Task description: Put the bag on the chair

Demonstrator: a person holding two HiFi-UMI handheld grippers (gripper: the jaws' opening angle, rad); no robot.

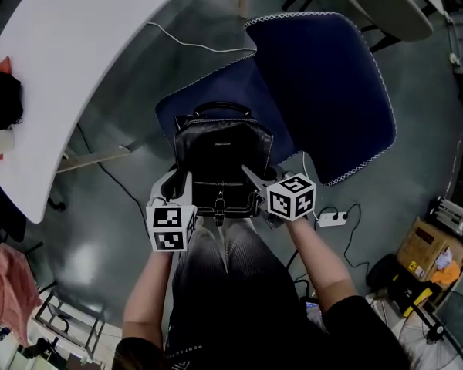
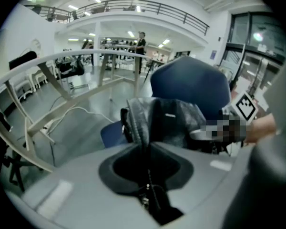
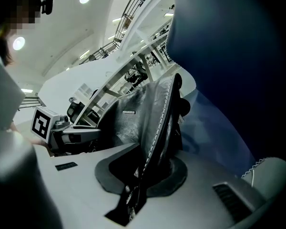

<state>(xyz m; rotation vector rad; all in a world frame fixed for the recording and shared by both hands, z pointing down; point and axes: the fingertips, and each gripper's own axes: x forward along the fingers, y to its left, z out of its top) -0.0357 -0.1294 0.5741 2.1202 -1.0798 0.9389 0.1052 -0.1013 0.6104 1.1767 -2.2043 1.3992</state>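
Note:
A black leather bag [image 1: 222, 156] stands upright over the front of the blue chair's seat [image 1: 208, 102], before its backrest [image 1: 324, 91]. My left gripper [image 1: 179, 183] is shut on the bag's left side edge, and my right gripper [image 1: 255, 179] is shut on its right side edge. In the left gripper view the bag's seam [image 2: 145, 128] runs down into the closed jaws of my left gripper [image 2: 148, 175], with the chair [image 2: 190, 87] behind. In the right gripper view the stitched edge of the bag [image 3: 155, 128] sits in my right gripper [image 3: 143, 175]. Whether the bag rests on the seat I cannot tell.
A white curved table [image 1: 77, 68] runs along the left, with a thin cable [image 1: 193, 43] on the floor beside it. A power strip [image 1: 332, 218] and a cardboard box [image 1: 428, 245] lie at the right. A second chair [image 1: 386, 2] stands behind.

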